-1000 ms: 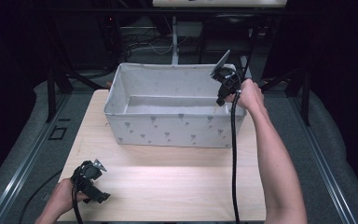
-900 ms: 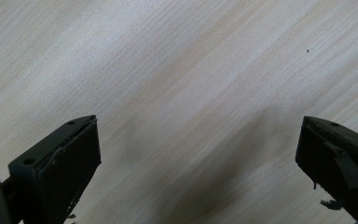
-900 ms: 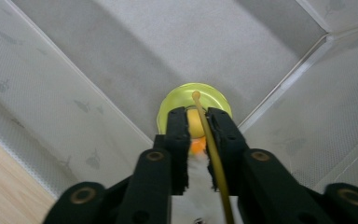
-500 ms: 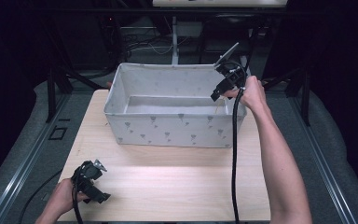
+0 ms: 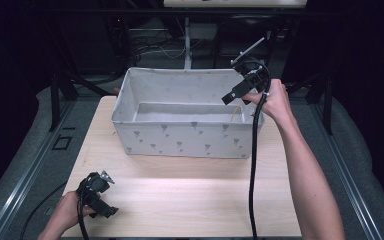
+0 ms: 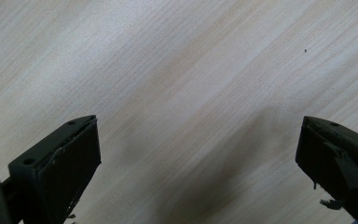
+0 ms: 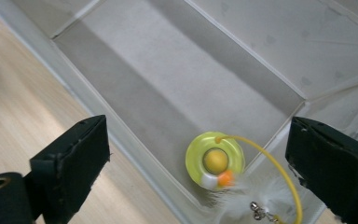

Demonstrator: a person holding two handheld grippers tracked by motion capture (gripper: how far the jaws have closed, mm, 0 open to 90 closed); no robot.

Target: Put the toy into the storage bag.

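Observation:
A grey fabric bin (image 5: 190,140) with small triangle marks stands at the back of the wooden table (image 5: 195,200). In its right front corner lies a cat toy (image 7: 214,161): a yellow-green disc with a ball, a yellow wire (image 5: 235,112), white feathers and a bell. My right gripper (image 5: 231,96) hangs above that end of the bin, pointing down at the toy. Its jaws (image 7: 198,125) have just been opening and stand wide with nothing between them. My left gripper (image 5: 106,209) rests open at the table's front left over bare wood (image 6: 199,121).
The right gripper's black cable (image 5: 254,165) hangs down across the table's right side. Dark frame rails and stands surround the table. Bare wood lies between the bin and the front edge.
The right gripper has risen from the bin's right end and its jaws have spread apart. The toy lies in the bin, free of the jaws. The left hand has stayed put.

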